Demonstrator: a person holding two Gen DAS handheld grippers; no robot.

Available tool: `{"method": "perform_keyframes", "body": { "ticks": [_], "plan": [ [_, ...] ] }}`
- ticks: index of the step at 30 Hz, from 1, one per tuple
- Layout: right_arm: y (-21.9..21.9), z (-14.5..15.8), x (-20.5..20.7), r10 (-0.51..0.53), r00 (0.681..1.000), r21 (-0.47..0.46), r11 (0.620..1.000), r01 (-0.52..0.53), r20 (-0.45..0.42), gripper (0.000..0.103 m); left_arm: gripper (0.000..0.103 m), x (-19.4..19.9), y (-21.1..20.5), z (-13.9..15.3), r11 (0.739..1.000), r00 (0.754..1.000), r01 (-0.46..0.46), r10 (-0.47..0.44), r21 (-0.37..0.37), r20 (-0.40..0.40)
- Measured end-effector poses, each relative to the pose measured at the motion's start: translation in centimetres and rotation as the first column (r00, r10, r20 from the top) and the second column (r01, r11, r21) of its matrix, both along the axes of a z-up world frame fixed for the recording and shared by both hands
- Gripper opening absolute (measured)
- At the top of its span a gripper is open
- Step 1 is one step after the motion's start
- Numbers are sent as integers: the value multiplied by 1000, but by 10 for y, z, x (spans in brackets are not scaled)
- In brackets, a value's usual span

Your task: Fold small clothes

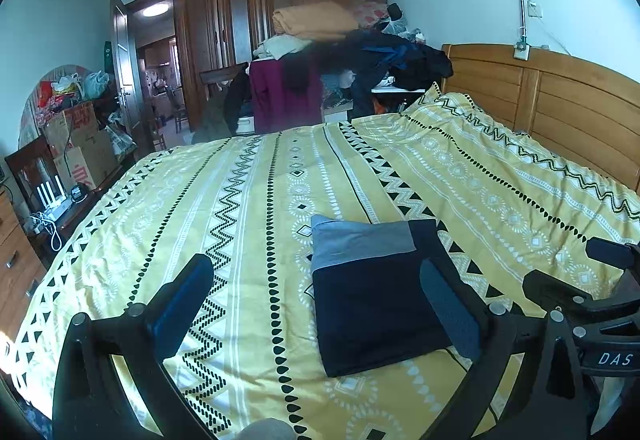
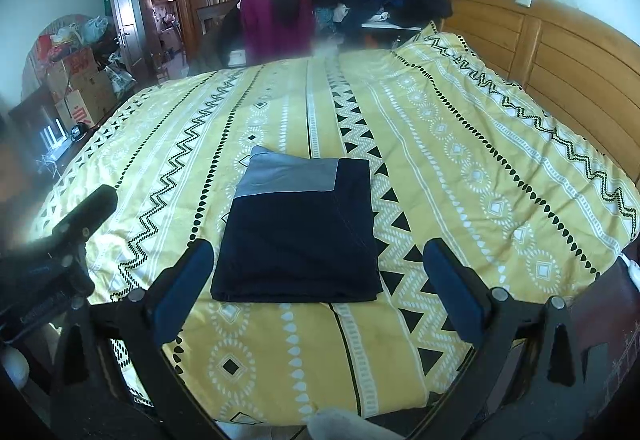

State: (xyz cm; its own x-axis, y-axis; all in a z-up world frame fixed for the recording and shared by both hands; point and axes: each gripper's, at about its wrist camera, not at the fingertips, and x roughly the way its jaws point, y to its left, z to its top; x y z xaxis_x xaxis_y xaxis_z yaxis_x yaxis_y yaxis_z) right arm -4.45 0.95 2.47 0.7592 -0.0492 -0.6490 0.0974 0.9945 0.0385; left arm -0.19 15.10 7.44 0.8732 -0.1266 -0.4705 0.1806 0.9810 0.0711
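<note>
A folded garment (image 2: 298,230) lies flat on the bed (image 2: 460,160), forming a neat rectangle. Its body is dark navy; a grey band (image 2: 292,178) runs across the far edge, with a navy strip at the band's right end. The garment rests on a yellow bedspread (image 1: 240,220) printed with black and white zigzags, diamonds and dotted lines.

The left tongs (image 1: 316,304) are spread wide apart and hold nothing. Both blue pads (image 1: 182,300) are visible in the left wrist view. The right-hand pad of this pair overlaps the garment's right edge in the picture; whether it touches the cloth cannot be told.

The right tongs (image 2: 316,290) are likewise spread wide apart and empty. The garment's near edge lies between their two fingers (image 2: 182,290) in the right wrist view, and both fingers stand clear of the cloth.

The left tool's black frame appears at the left border of the right wrist view, and the right tool's frame, marked "DAS", at the right border of the left wrist view.

A wooden headboard (image 1: 560,100) closes the bed on the right. Beyond the bed stands a dark wooden wardrobe (image 1: 260,0), with a pile of clothes and folded blankets (image 1: 352,40) in front of it. Cardboard boxes (image 1: 80,144) stand at the left beside an open door (image 1: 124,72).
</note>
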Motion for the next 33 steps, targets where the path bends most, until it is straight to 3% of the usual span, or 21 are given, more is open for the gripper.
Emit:
{"method": "perform_keyframes", "body": {
  "ticks": [12, 33],
  "plan": [
    [-4, -2, 0, -4, 1000, -3, 1000, 4, -5, 103, 103, -7, -10, 2, 998, 1000, 28, -28, 49, 12],
    [-6, -4, 4, 6, 1000, -27, 1000, -6, 7, 101, 103, 2, -8, -7, 999, 999, 41, -40, 35, -24]
  ]
}}
